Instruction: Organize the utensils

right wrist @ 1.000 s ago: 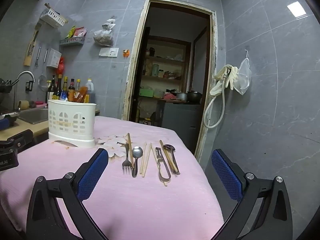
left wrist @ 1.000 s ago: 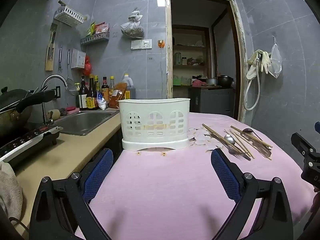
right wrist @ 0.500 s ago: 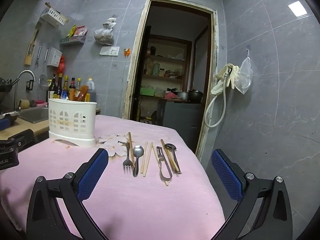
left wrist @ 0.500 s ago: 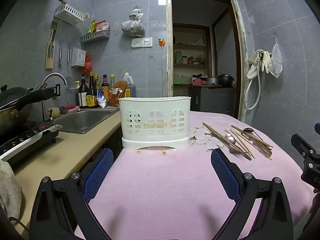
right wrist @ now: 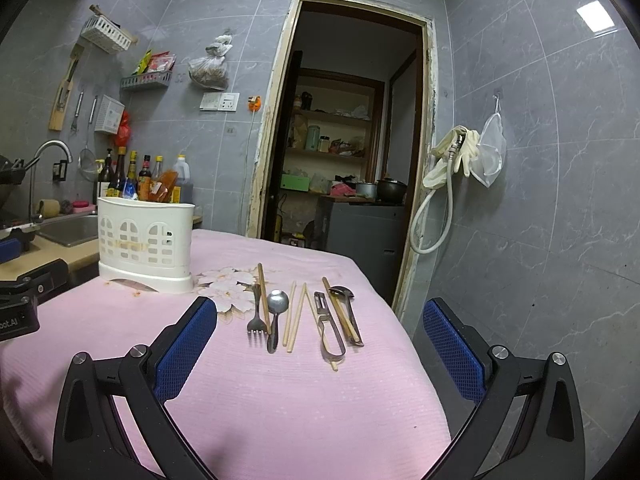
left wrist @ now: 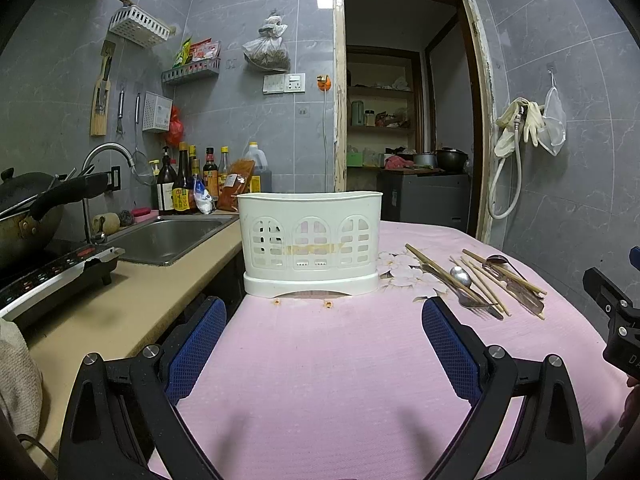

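A: Pink cloth covers the bench, and on it stands the white plastic utensil caddy with arched cut-outs, upright, near the bench's left edge beside the steel sink.

B: And the utensils?

A: They lie flat in a loose row to the right of the caddy, apart from it: a steel fork with a wooden chopstick across it, a steel spoon, a pair of pale wooden chopsticks, a metal peeler, and a dark ladle-shaped spoon with another chopstick touching it.

B: What about the grippers?

A: The left gripper hovers over bare cloth in front of the caddy, its blue-padded fingers spread wide with nothing between them. The right gripper faces the row of utensils, its fingers likewise wide apart and holding nothing; the utensils' near ends lie just beyond its tips.
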A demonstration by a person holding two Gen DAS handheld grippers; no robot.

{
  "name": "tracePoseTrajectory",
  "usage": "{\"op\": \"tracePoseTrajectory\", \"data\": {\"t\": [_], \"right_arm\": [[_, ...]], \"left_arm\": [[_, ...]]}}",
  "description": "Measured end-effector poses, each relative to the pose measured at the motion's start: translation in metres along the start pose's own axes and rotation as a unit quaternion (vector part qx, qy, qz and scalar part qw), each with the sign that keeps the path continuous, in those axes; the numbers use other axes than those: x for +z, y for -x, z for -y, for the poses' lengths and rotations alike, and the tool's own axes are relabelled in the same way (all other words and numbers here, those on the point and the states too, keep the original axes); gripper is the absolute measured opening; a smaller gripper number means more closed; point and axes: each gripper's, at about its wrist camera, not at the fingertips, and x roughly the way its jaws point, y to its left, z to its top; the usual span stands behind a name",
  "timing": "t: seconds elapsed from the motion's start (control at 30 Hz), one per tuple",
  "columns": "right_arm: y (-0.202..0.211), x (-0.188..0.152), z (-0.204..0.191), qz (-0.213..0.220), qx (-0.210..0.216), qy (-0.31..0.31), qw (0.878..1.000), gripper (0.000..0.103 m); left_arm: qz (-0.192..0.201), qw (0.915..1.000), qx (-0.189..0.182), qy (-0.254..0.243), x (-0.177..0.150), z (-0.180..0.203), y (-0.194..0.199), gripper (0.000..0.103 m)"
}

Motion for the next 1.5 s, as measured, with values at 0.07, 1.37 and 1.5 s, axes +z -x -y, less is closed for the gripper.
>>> {"op": "tracePoseTrajectory", "data": {"t": [0.07,1.37,1.5], "right_arm": [[0.000,0.001,0.002,0.000,0.000,0.000,1.000,0.103],[-0.002,-0.003,-0.005,-0.003,0.001,-0.002,1.000,0.103],[-0.004,-0.004,-0.011,-0.004,0.002,-0.002,1.000,0.103]], "left_arm": [[0.001,1.0000,0.000,-0.001,-0.001,0.001,-0.001,0.096],[-0.005,1.0000,0.000,0.001,-0.004,-0.004,0.001,0.096],[-0.006,1.0000,0.000,0.001,-0.008,-0.006,-0.001,0.096]]}}
